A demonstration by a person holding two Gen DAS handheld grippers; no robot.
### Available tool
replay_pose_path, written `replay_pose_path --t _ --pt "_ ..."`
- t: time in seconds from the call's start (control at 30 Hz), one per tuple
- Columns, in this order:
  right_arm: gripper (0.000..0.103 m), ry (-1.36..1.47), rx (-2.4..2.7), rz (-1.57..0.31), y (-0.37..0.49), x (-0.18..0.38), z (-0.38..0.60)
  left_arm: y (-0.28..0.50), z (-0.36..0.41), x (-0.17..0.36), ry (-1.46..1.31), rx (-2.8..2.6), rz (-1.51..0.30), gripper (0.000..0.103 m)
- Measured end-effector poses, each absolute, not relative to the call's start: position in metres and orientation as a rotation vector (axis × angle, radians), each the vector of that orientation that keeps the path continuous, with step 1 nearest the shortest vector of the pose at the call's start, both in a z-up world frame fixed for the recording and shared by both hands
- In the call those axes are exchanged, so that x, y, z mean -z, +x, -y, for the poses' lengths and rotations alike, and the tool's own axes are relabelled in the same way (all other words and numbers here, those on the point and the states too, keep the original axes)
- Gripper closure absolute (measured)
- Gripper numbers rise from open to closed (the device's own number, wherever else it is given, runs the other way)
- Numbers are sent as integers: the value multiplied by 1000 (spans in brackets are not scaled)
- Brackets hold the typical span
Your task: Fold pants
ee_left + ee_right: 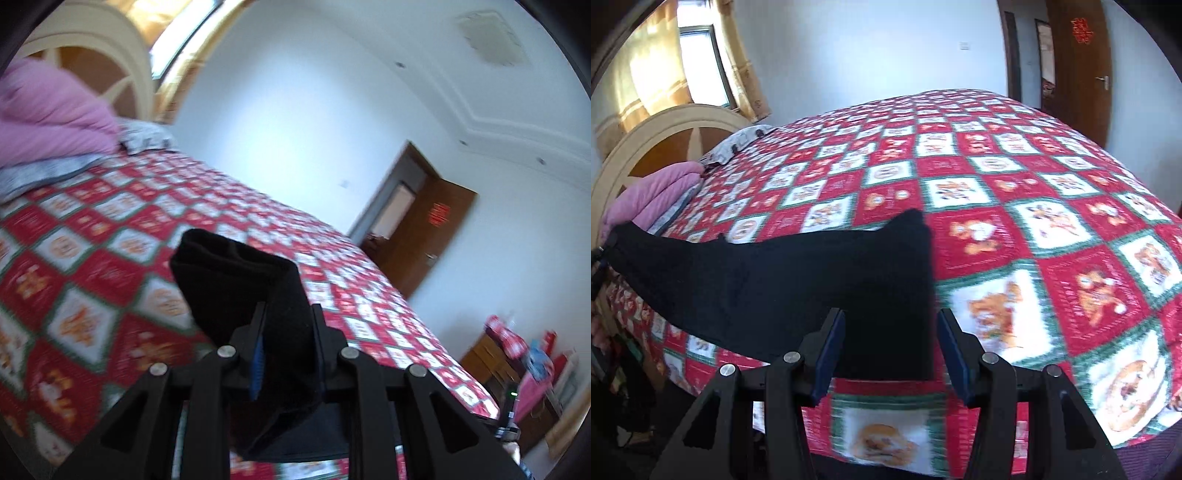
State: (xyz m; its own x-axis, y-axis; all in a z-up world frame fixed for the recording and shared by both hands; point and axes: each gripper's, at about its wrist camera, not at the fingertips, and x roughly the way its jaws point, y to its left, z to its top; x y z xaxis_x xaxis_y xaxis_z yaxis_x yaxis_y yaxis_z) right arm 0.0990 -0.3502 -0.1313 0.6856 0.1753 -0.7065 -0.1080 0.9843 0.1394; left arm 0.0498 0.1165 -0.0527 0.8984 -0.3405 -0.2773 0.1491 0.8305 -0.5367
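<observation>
The left gripper is clenched on the black pants, lifting one end off the quilted bed (fold apparently starting); the right gripper stands released astride the other end; next it should probably clamp there.

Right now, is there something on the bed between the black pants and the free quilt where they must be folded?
Nothing visible: the quilt beyond the black pants carries nothing; the pink bedding lies aside by the headboard.

The black pants stretch in a long band above the near edge of the quilted bed, one end bunched thickly and raised.
</observation>
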Motion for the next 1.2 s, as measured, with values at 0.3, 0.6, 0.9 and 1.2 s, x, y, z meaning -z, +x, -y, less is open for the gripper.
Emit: replay_pose_path --t 0.3,0.6,0.9,1.2 --pt "50 178 -148 -806 104 149 376 78 -51 13 -426 475 -386 81" --pt "50 253 -85 -772 106 151 397 92 4 3 -344 630 -445 82" --pt "50 288 -72 -758 107 152 405 97 67 12 -226 770 -546 82" --pt "50 333 -58 -758 108 156 413 109 124 49 -131 840 -683 82"
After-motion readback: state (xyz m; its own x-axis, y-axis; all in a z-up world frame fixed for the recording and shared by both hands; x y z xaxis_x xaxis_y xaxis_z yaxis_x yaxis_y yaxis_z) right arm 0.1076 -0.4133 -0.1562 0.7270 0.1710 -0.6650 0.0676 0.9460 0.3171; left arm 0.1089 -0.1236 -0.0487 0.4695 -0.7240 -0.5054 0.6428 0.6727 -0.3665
